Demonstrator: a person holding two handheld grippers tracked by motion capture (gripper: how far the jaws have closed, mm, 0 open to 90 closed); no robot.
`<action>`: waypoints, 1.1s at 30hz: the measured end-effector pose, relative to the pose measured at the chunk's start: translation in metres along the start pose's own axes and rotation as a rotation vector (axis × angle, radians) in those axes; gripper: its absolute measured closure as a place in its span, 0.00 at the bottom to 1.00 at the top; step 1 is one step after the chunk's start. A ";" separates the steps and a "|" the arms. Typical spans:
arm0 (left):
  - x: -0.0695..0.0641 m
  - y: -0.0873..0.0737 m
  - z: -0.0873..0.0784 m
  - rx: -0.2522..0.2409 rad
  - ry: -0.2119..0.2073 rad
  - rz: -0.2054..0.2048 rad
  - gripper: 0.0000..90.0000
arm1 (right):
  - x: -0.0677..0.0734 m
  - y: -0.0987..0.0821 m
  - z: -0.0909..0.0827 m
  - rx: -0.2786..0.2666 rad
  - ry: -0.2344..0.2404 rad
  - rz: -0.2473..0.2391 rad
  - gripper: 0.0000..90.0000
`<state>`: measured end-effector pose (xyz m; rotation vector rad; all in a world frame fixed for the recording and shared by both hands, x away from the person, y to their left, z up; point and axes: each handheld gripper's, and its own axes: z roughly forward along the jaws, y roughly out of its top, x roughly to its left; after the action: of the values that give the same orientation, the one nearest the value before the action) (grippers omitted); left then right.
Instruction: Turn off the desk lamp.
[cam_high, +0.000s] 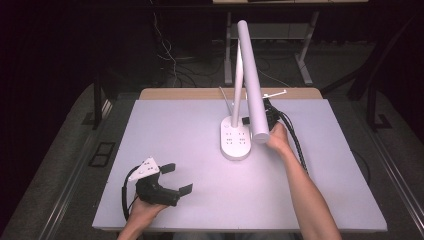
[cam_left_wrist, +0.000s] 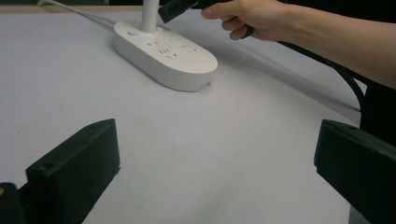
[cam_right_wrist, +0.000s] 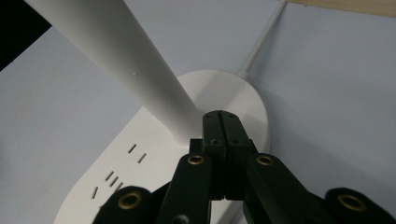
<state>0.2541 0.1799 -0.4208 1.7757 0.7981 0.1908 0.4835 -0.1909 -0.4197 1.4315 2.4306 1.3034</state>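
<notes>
My right gripper (cam_right_wrist: 223, 122) has its jaws pressed flat together with nothing between them. In the right gripper view the closed tips hang over the lamp base (cam_right_wrist: 140, 158), just beside the foot of the white stem (cam_right_wrist: 116, 60) where it rises out of that base. I cannot tell whether the tips actually touch the base or sit a little above it. In the high view my right hand (cam_high: 276, 138) sits just to the right of the lamp base (cam_high: 235, 142), and the lamp's long white head (cam_high: 253, 80) crosses in front of the gripper it holds, hiding most of it.

The lamp base is an oval white block with socket slots on its top face and a small round button (cam_left_wrist: 133, 32) near the stem. It lies on the pale table (cam_high: 190, 150), toward the far side and roughly midway across. A white cord (cam_right_wrist: 264, 39) runs from the far end of the base toward the table's back edge.

My left gripper (cam_high: 176, 178) rests well apart from the lamp base, on the near left part of the table. Its jaws are spread wide, with bare tabletop between them. In the left gripper view the lamp base (cam_left_wrist: 166, 58) lies ahead of those jaws, and my right hand (cam_left_wrist: 252, 18) reaches in just past it.
</notes>
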 end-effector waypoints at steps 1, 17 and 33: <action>0.000 0.000 0.000 0.001 0.000 0.001 0.00 | 0.000 0.000 0.001 -0.001 0.000 -0.003 1.00; 0.001 0.000 -0.001 -0.006 0.005 -0.005 0.00 | -0.003 0.000 0.012 0.015 0.009 0.016 1.00; 0.002 0.000 -0.001 -0.008 0.005 -0.013 0.00 | 0.002 -0.001 0.011 0.009 -0.011 0.005 1.00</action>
<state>0.2553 0.1816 -0.4213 1.7629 0.8110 0.1899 0.4867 -0.1826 -0.4266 1.4442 2.4306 1.2833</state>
